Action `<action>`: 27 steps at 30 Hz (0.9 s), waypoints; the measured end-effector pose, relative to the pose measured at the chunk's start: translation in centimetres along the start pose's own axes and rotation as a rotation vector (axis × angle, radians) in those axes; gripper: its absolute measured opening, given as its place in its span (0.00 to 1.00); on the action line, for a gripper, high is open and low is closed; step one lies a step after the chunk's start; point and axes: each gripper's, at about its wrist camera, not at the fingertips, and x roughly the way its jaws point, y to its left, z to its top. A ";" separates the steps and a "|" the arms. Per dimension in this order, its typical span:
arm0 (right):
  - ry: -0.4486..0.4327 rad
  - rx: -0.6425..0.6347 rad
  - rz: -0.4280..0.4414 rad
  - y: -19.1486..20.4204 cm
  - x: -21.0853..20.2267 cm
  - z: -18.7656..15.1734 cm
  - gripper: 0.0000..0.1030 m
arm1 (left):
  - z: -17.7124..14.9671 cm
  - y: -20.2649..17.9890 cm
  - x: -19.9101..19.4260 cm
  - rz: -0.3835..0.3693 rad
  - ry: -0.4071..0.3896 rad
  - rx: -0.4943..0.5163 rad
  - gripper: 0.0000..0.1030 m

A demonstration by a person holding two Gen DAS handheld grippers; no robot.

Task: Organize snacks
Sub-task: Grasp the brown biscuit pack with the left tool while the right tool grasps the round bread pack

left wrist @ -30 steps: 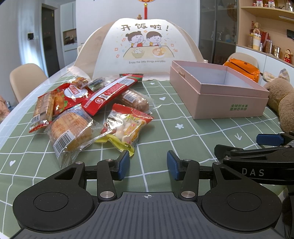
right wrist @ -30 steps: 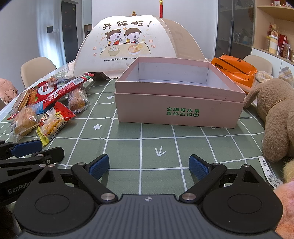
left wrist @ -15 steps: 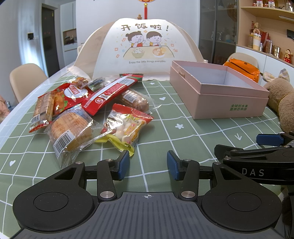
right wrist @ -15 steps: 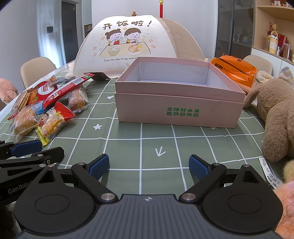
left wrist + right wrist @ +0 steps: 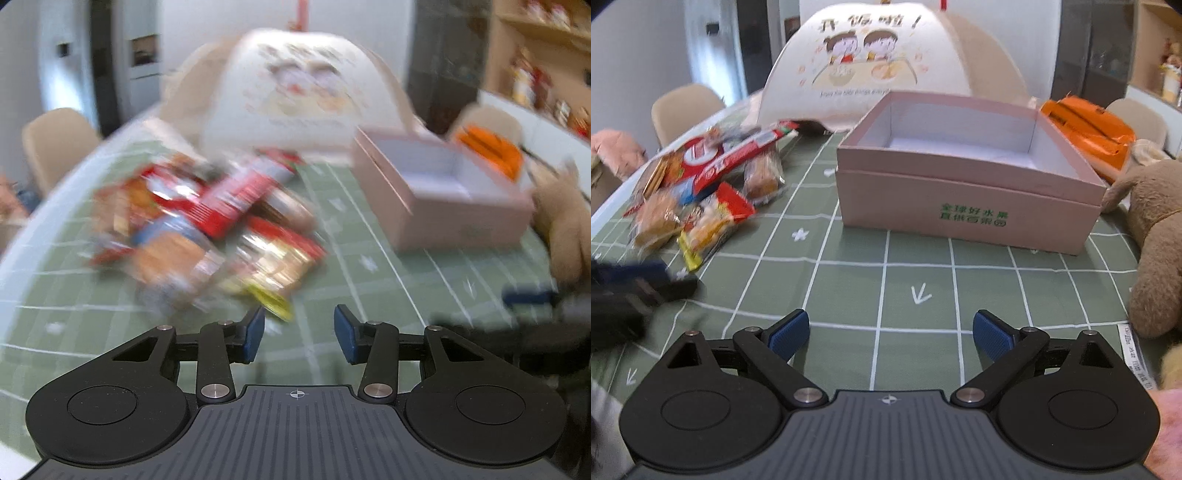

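Observation:
A pile of snack packets (image 5: 207,229) lies on the green grid tablecloth, blurred in the left wrist view; it also shows at the left in the right wrist view (image 5: 701,192). An open, empty pink box (image 5: 964,199) stands right of the pile (image 5: 443,199). My left gripper (image 5: 299,334) is open and empty, just short of the nearest red-and-yellow packet (image 5: 273,266). My right gripper (image 5: 890,334) is open wide and empty above the cloth, in front of the box. The left gripper shows blurred at the left edge of the right wrist view (image 5: 635,288).
A domed white food cover (image 5: 886,66) stands behind the snacks and box. A brown plush toy (image 5: 1152,236) sits at the right, an orange bag (image 5: 1086,129) behind the box. Beige chairs (image 5: 683,107) ring the table's far left edge.
Both grippers have risen and moved forward after holding still. The left one is moving fast toward the snack pile, blurring its view. Both remain open and empty.

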 end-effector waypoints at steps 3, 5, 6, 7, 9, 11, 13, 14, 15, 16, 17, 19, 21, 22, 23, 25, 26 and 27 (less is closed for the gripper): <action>0.030 0.017 -0.019 0.2 0.1 0.1 0.94 | 2.7 3.6 -0.8 0.072 0.003 -0.144 0.46; 0.045 0.030 -0.035 0.3 0.1 0.1 0.95 | 4.3 6.4 0.6 0.117 0.089 -0.246 0.43; 0.050 0.033 -0.037 0.5 0.1 0.2 0.95 | 4.6 7.6 1.4 0.127 0.127 -0.274 0.43; 0.056 0.034 -0.035 0.6 0.1 0.2 0.96 | 4.8 8.8 1.9 0.127 0.151 -0.305 0.42; 0.069 0.030 -0.031 0.9 0.0 0.2 0.96 | 5.0 10.9 1.8 0.122 0.142 -0.364 0.41; 0.073 0.016 -0.026 1.3 -0.2 0.1 0.94 | 5.8 12.4 1.6 0.131 0.104 -0.370 0.41; 0.071 0.005 -0.028 1.5 -0.5 0.1 0.93 | 7.6 13.4 2.2 0.133 0.056 -0.322 0.41; 0.077 0.006 -0.026 1.6 -0.5 0.2 0.90 | 8.6 13.9 3.2 0.134 0.050 -0.284 0.41; 0.086 0.009 -0.019 1.6 -0.5 0.5 0.88 | 9.3 14.0 4.1 0.149 0.065 -0.238 0.42; 0.096 0.017 -0.008 1.7 -0.5 0.8 0.85 | 9.8 13.9 5.3 0.177 0.093 -0.191 0.42; 0.101 0.022 0.001 1.8 -0.7 1.2 0.83 | 10.0 13.8 6.7 0.205 0.129 -0.148 0.42; 0.091 0.015 0.021 2.3 -1.4 2.0 0.83 | 9.9 14.1 9.2 0.225 0.201 -0.107 0.44; 0.044 -0.038 0.033 3.3 -2.5 2.7 0.83 | 9.4 15.1 10.8 0.195 0.253 -0.133 0.44; 0.018 -0.075 0.037 4.0 -3.0 3.1 0.83 | 8.9 15.7 11.2 0.166 0.275 -0.159 0.43; -0.007 -0.110 0.043 4.8 -3.5 3.5 0.83 | 8.5 16.3 11.3 0.131 0.284 -0.187 0.42; -0.059 -0.150 0.063 6.3 -4.3 4.4 0.83 | 7.7 17.0 10.3 0.071 0.278 -0.230 0.40; -0.084 -0.158 0.077 6.9 -4.5 4.8 0.83 | 7.1 17.2 9.2 0.038 0.272 -0.252 0.40; -0.103 -0.167 0.095 7.6 -4.6 5.2 0.83 | 6.3 17.3 8.1 0.002 0.265 -0.262 0.40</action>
